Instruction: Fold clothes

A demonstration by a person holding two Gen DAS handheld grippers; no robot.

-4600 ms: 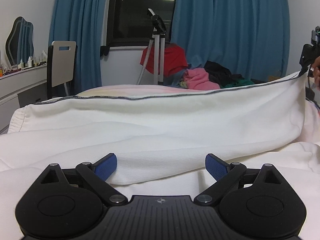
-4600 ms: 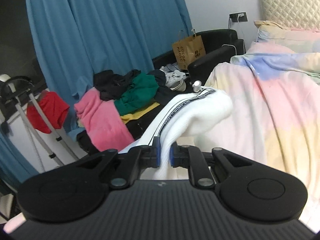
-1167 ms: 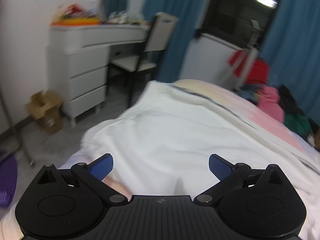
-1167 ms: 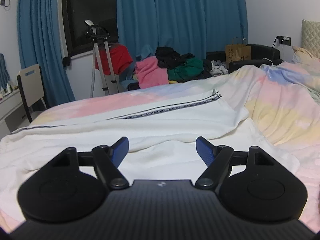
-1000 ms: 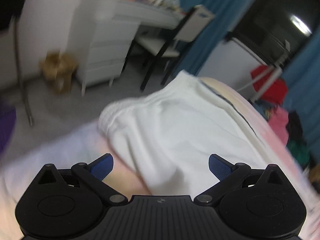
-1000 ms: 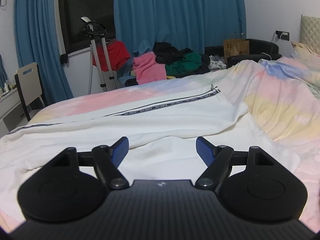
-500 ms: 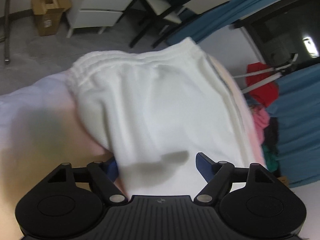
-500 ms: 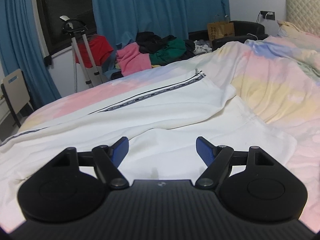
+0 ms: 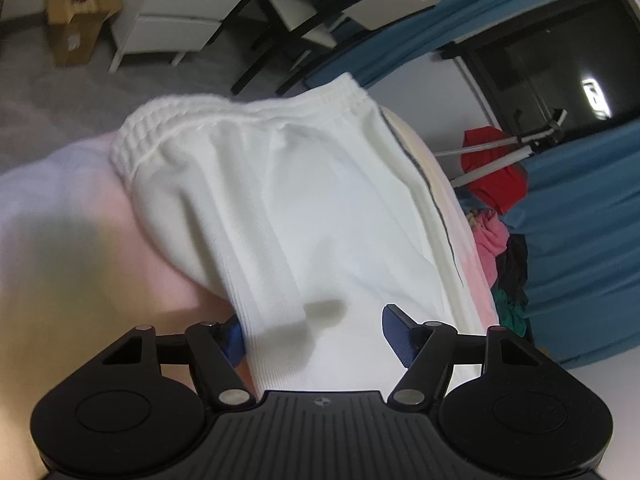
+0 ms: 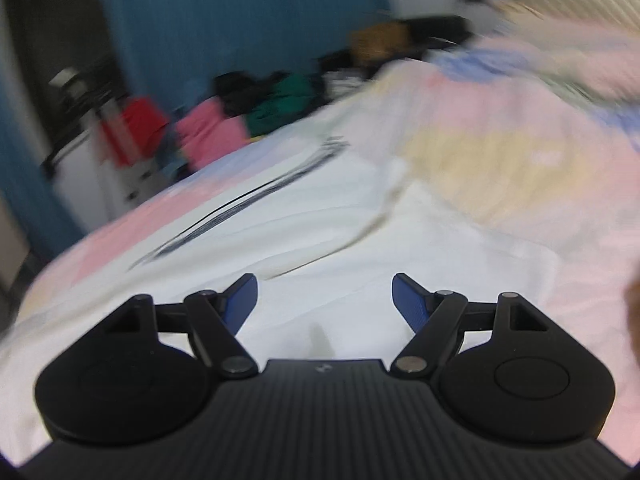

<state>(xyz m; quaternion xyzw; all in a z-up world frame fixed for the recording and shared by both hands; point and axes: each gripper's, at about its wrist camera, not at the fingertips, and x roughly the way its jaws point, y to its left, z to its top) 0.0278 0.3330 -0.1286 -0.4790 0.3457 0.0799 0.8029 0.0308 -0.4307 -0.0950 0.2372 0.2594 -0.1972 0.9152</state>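
White trousers [image 9: 304,208] with a dark side stripe lie folded lengthwise on the pastel bedspread [image 9: 72,264], their ribbed waistband [image 9: 168,128] at the bed's edge. My left gripper [image 9: 316,334] is open, its jaws straddling a fold of the white cloth near the waist end; the left pad is partly hidden behind the cloth. In the blurred right wrist view the trousers [image 10: 320,248] stretch away with the stripe [image 10: 256,192] on top. My right gripper [image 10: 324,300] is open and empty just above the cloth.
A white dresser [image 9: 172,12], a chair [image 9: 332,20] and a cardboard box [image 9: 76,16] stand on the floor beyond the bed's edge. A pile of coloured clothes [image 10: 248,116] and a stand with red cloth [image 9: 496,176] lie by the blue curtains [image 10: 224,20].
My left gripper has swung toward the waistband end and come down over a fold of the trousers, jaws narrowing slightly. My right gripper has let go of the leg end earlier and now sweeps low over the cloth.
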